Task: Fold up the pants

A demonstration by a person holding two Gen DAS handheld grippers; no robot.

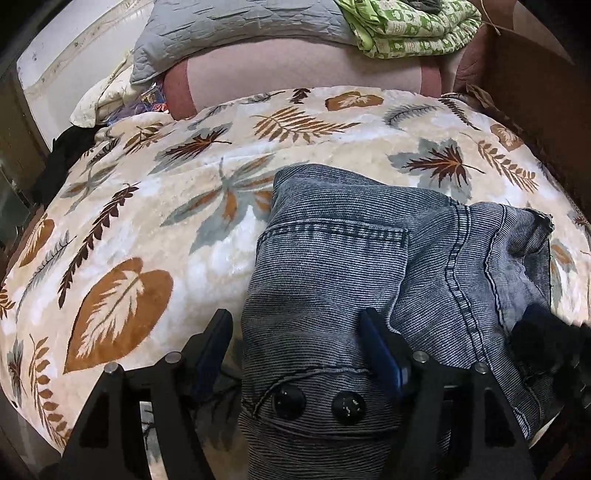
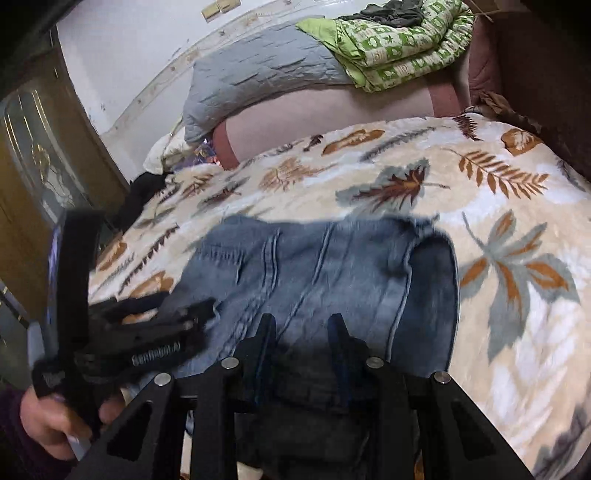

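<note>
Blue-grey denim pants (image 1: 351, 266) lie bunched and partly folded on a leaf-patterned blanket (image 1: 129, 229). The waistband with two dark buttons (image 1: 317, 404) sits between my left gripper's (image 1: 297, 332) open fingers, which straddle the cloth without pinching it. In the right wrist view the pants (image 2: 325, 266) are blurred. My right gripper (image 2: 303, 332) is open with a narrower gap, its fingertips over the near edge of the denim. The left gripper and the hand holding it show at the left of the right wrist view (image 2: 122, 332).
A grey quilted pillow (image 1: 229, 33) and a green patterned quilt (image 1: 406, 26) lie at the bed's head on a pink sheet (image 1: 303, 70). A brown headboard or wall (image 1: 535, 92) stands at the right. A wooden cabinet (image 2: 40, 155) stands left of the bed.
</note>
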